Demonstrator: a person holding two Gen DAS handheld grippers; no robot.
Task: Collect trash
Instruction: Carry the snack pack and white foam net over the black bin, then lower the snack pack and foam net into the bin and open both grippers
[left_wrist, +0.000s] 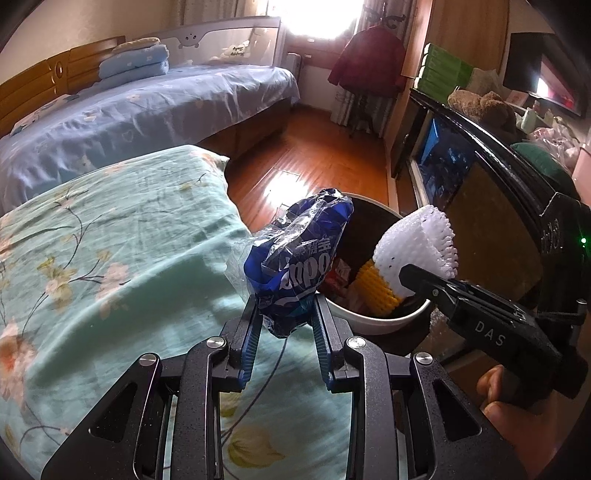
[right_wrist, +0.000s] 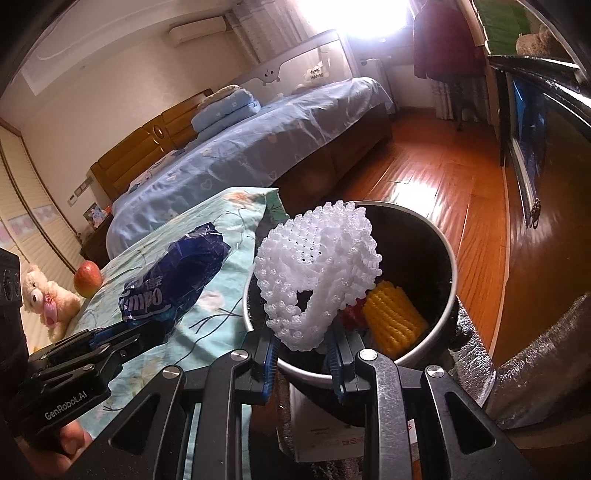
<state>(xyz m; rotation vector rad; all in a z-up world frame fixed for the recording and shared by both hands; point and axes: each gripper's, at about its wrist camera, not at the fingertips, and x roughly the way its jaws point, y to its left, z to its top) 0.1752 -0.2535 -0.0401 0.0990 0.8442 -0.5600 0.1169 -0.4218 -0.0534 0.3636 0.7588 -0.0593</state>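
Left gripper (left_wrist: 284, 314) clenched on a crumpled blue tissue wrapper (left_wrist: 295, 262), long axis rising away from the fingers toward the bin rim, white "mpo" lettering legible, above the floral bedspread (left_wrist: 110, 240) edge. Right gripper (right_wrist: 301, 350) clamped on white foam fruit netting (right_wrist: 317, 273), upright over the round trash bin (right_wrist: 452, 258); yellow foam netting (right_wrist: 393, 319) already inside. "DAS" and "GenRobot.AI" printed on gripper bodies

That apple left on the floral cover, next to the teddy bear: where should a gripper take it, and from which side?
Grip the apple across its round middle, coming from above on the side away from the teddy bear. It sits upright on the floral cover, so the top and flanks look free; the bear crowds one side.
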